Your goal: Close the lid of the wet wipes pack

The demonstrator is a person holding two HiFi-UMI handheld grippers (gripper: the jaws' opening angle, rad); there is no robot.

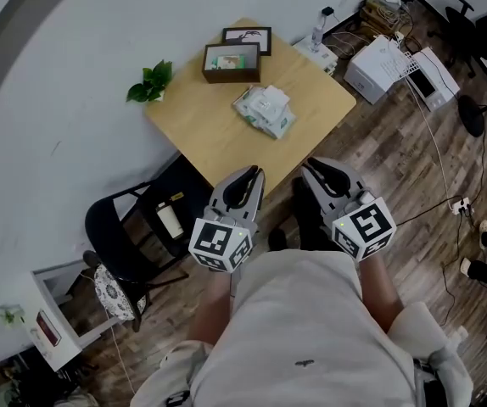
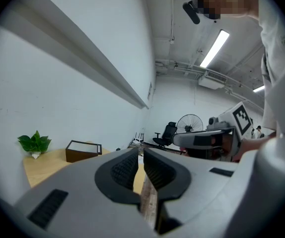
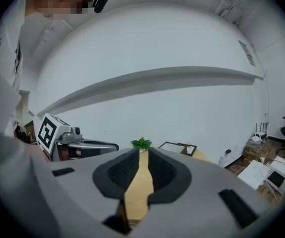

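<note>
The wet wipes pack [image 1: 265,111] lies on the small wooden table [image 1: 218,138], its white lid area facing up; I cannot tell how the lid stands. Both grippers are held off the table's near edge, well short of the pack. My left gripper [image 1: 249,176] [image 2: 140,152] points at the table with a narrow slit between its pads and nothing in it. Beside it, my right gripper [image 1: 315,170] [image 3: 143,152] has its pads slightly parted and empty; a strip of tabletop shows through the gap. Neither gripper view shows the pack.
Two picture frames [image 1: 233,61] and a small green plant [image 1: 150,83] stand at the table's far side by the white wall. A black chair [image 1: 129,227] sits left of the table. White boxes [image 1: 400,66], cables and a fan [image 2: 189,123] stand on the wooden floor to the right.
</note>
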